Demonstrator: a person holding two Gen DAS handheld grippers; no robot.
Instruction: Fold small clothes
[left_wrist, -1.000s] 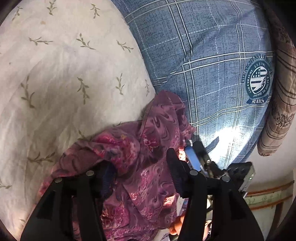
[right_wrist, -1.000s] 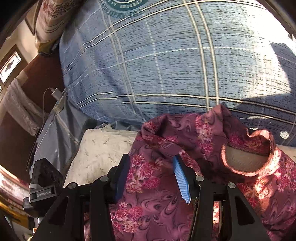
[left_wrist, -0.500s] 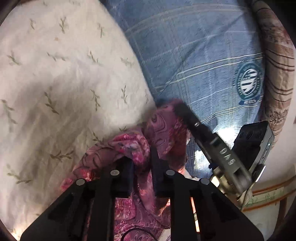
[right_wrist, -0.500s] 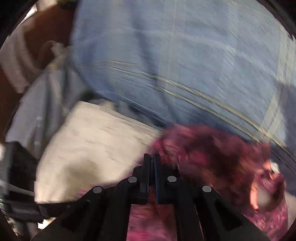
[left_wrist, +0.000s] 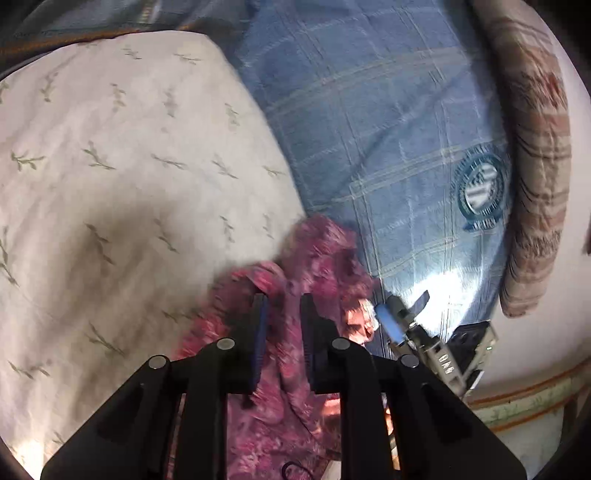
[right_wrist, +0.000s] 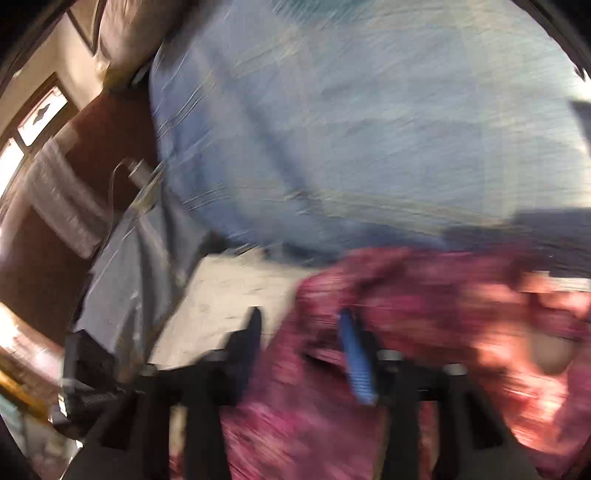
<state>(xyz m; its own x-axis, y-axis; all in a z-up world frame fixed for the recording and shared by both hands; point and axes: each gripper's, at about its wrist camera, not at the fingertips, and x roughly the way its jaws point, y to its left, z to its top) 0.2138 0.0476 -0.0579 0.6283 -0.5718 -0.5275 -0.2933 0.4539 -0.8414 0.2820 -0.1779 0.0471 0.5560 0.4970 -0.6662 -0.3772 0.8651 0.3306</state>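
Garment (left_wrist: 317, 254) bunched and unfolded on the bed, at the seam of white leaf-print pillow (left_wrist: 122, 177) and blue plaid quilt (left_wrist: 388, 140). Left tongs (left_wrist: 282, 306) narrowly parted around a cloth ridge, grip uncertain; right tongs (right_wrist: 301, 325) open over blurred fabric. Judged barely begun: spreading flat and every fold left.

Strong motion blur smears the right wrist view; the left is sharper, with sun glare on the blue quilt (left_wrist: 436, 291) and dark fisheye corners.

blue plaid quilt (left_wrist: 388, 129) up at 12, leafy white pillow (left_wrist: 122, 177) at 9, sunlit window (right_wrist: 33, 122) at 10, dark wood headboard (right_wrist: 66, 258)
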